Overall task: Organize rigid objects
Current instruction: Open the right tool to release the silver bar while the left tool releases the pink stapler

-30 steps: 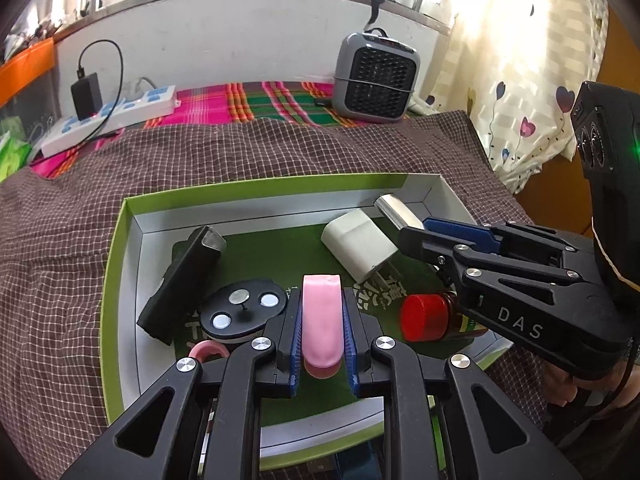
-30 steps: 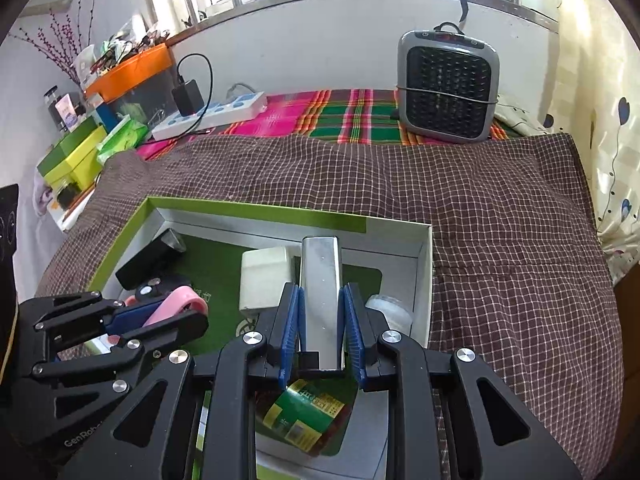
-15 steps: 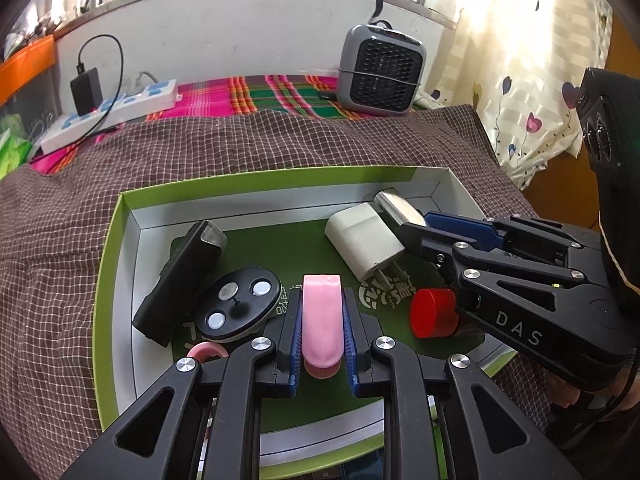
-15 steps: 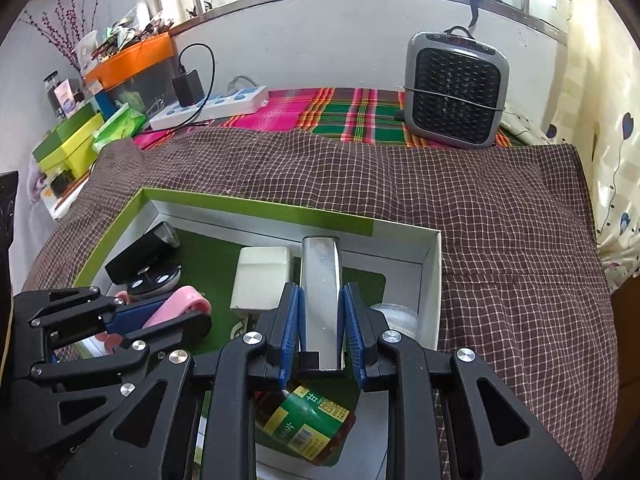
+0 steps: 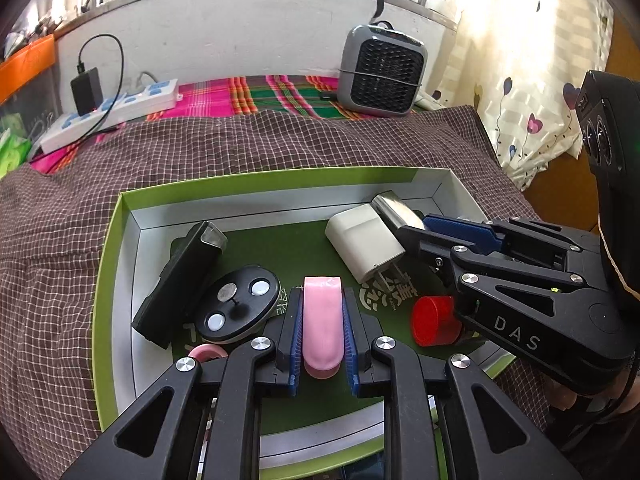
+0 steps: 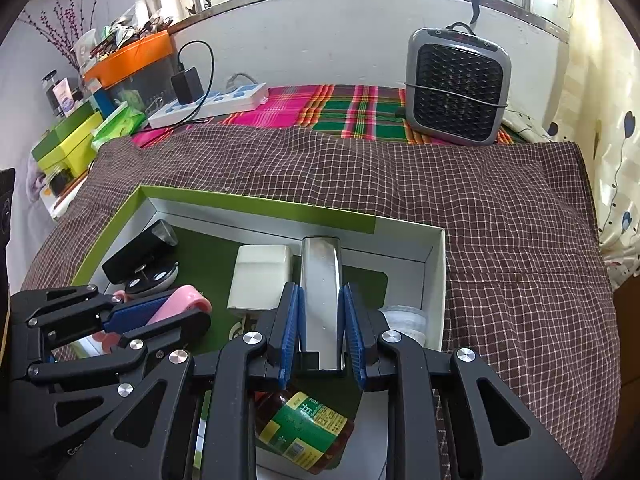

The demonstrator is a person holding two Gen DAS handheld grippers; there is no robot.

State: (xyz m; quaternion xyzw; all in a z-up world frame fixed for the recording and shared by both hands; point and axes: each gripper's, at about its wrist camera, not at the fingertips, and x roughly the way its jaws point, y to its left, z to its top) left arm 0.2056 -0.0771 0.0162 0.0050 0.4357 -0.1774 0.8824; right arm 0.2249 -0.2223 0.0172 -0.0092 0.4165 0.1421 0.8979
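A green-rimmed tray [image 5: 106,264] lies on a checked cloth. My left gripper [image 5: 322,310] is shut on a pink oblong object [image 5: 322,328] and holds it above the tray's front; it also shows in the right wrist view [image 6: 180,304]. My right gripper [image 6: 320,312] is shut on a silver metal bar [image 6: 320,280], held above the tray's right side; the bar shows in the left wrist view [image 5: 394,210]. In the tray lie a white charger [image 5: 362,240], a black box [image 5: 178,276], a black round disc [image 5: 240,308] and a red-capped bottle [image 5: 434,320].
A grey heater [image 5: 382,76] and a white power strip [image 5: 112,114] stand at the back on a bright plaid cloth. Green boxes [image 6: 68,144] and an orange bin [image 6: 128,56] sit at the far left. A curtain [image 5: 532,80] hangs on the right.
Both grippers have risen and drawn back a little with their objects still held, so more of the tray shows. The tray's contents have not moved.
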